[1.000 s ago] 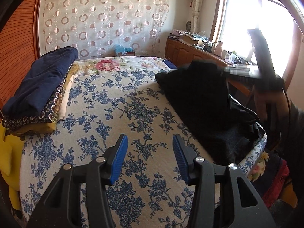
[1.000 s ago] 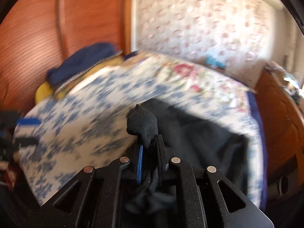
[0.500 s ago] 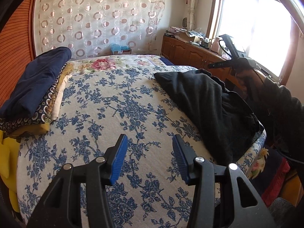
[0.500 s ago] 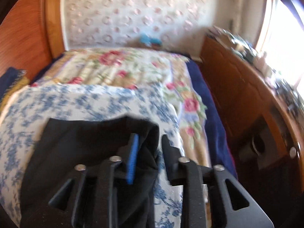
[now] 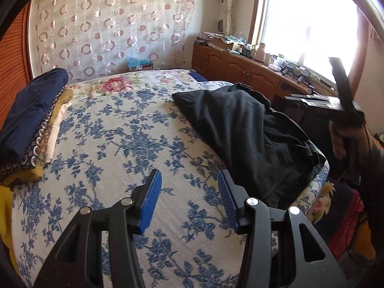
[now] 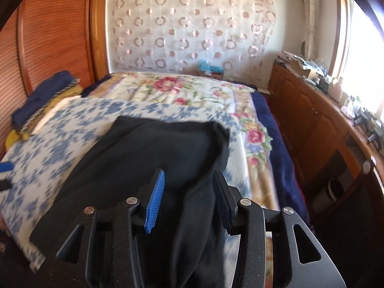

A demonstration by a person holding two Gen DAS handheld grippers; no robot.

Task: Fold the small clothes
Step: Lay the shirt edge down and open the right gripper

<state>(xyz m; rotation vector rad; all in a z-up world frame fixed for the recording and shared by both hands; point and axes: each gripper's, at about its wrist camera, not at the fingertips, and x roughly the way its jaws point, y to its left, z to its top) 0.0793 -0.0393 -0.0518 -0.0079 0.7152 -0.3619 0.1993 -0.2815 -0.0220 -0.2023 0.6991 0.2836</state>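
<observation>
A black garment (image 5: 249,134) lies spread on the right side of the bed, one end hanging over the near edge. It also fills the middle of the right wrist view (image 6: 168,148). My left gripper (image 5: 189,192) is open and empty above the blue-flowered bedspread (image 5: 115,144), left of the garment. My right gripper (image 6: 187,192) is open; the garment lies loose between and under its fingers. The right gripper's body shows in the left wrist view (image 5: 340,96), held in a hand off the bed's right edge.
A stack of folded clothes (image 5: 31,117), navy on top, sits at the bed's left side (image 6: 45,96). A wooden cabinet (image 5: 240,69) with clutter runs under the window on the right. A wooden headboard (image 6: 55,36) stands at left.
My right gripper let go of the black garment and opened wide; the garment dropped flat onto the bed. My left gripper has stayed open in place.
</observation>
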